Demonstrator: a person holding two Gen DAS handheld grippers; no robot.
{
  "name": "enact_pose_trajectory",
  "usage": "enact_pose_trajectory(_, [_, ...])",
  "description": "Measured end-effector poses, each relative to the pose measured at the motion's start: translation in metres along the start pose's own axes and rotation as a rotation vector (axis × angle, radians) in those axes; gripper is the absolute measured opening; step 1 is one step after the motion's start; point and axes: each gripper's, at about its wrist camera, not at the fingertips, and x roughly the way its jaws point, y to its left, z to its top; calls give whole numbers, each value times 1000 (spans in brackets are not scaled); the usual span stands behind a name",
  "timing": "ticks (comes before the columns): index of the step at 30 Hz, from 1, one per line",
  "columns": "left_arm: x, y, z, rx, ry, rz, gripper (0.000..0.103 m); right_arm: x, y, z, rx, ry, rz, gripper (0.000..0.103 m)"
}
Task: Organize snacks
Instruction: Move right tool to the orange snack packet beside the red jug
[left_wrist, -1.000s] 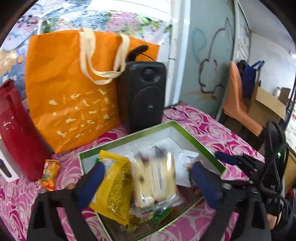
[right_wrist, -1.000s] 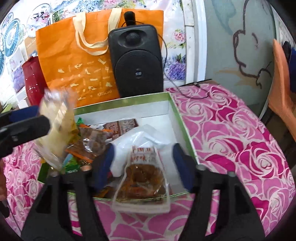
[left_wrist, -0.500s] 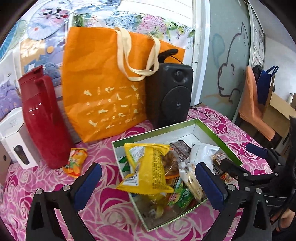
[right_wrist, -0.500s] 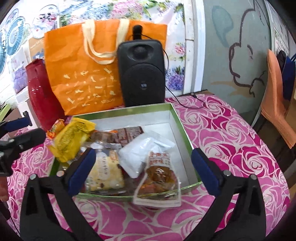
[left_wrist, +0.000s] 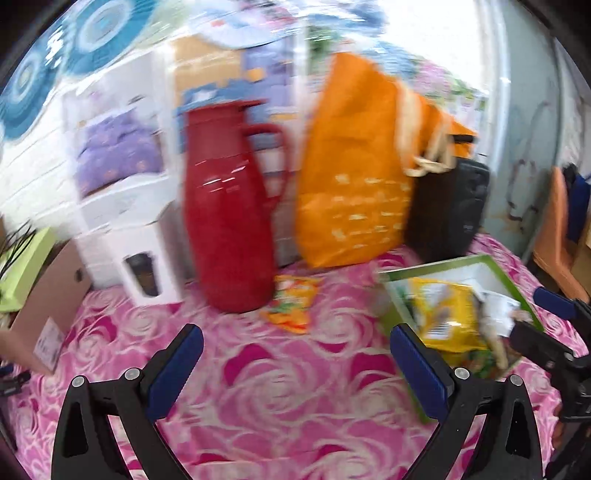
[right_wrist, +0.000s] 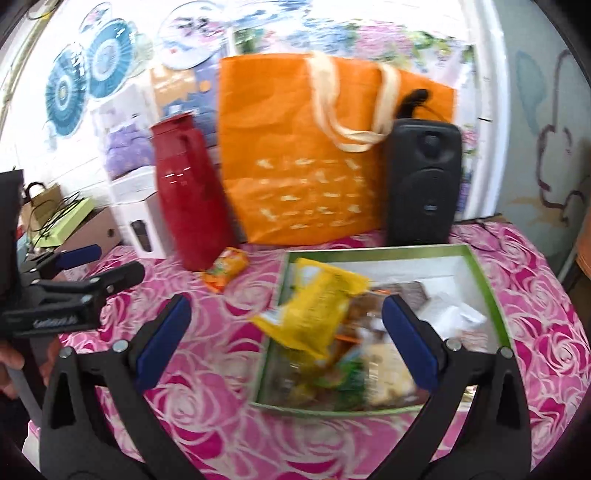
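The pink rose-patterned tablecloth (left_wrist: 280, 398) spread bare beneath both sets of jaws. The shallow green-rimmed white cardboard box (right_wrist: 480, 273) sat ahead of the right gripper (right_wrist: 282, 339), a crinkly yellow foil snack packet (right_wrist: 314, 306) on the heap inside, just beyond its right pad. The small orange snack pouch (left_wrist: 293, 304) lay loose ahead of the left gripper (left_wrist: 295, 363), between red plastic jug (left_wrist: 229, 206) and box. Both jaws stood wide and empty. Best, probably, to centre the pouch between the left pads, descend flat, then pinch its middle
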Motion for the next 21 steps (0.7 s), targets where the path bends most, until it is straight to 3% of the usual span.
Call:
enact_pose_trajectory(4, [12, 57, -7, -70, 27, 57, 102, 48, 44, 11, -61, 95, 87, 103])
enact_pose_trajectory(9, [21, 97, -15, -92, 30, 75, 102, 121, 79, 16, -77, 217, 109, 102])
enact_pose_trajectory(13, [35, 123, -17, -120, 38, 64, 97, 181, 92, 18, -30, 322, 87, 92])
enact_pose_trajectory(17, [57, 142, -19, -153, 61, 55, 94, 220, 94, 16, 4, 358, 32, 88])
enact_pose_trajectory(21, [78, 147, -24, -166, 84, 12, 91, 254, 86, 12, 76, 397, -22, 77])
